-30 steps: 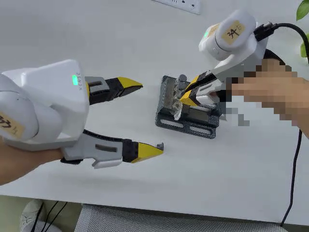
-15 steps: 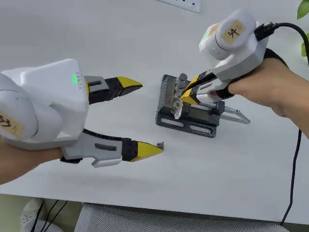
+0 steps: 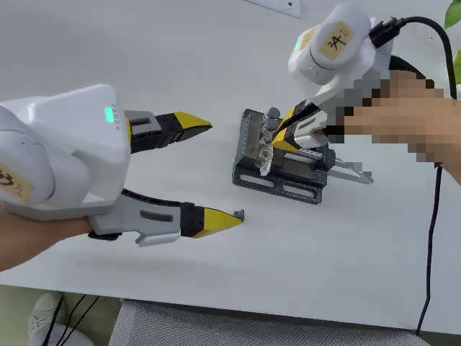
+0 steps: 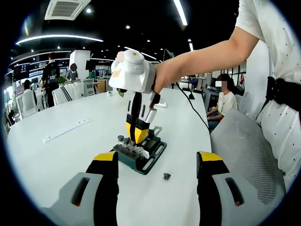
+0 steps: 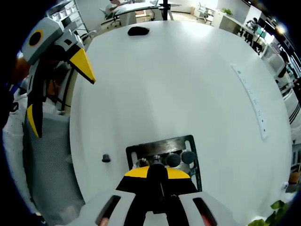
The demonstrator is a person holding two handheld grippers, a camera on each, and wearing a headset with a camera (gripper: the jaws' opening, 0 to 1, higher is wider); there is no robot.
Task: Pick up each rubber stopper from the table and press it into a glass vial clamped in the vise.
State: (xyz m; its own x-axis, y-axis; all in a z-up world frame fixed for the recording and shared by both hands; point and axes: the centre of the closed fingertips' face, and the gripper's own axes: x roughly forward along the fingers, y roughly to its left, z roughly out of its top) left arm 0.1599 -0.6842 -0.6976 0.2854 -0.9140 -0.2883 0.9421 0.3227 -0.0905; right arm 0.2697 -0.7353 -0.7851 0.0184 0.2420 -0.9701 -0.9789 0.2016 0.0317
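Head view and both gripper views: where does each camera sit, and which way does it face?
Head view: on the headset, facing forward and down at the vise, left gripper, right gripper; a hand shows.
Left gripper view: on the left gripper, facing along its open jaws toward the vise; the person's arm shows.
Right gripper view: on the right gripper, facing down at the vise past jaws shut on a stopper.
Shared: all show the loose stopper.
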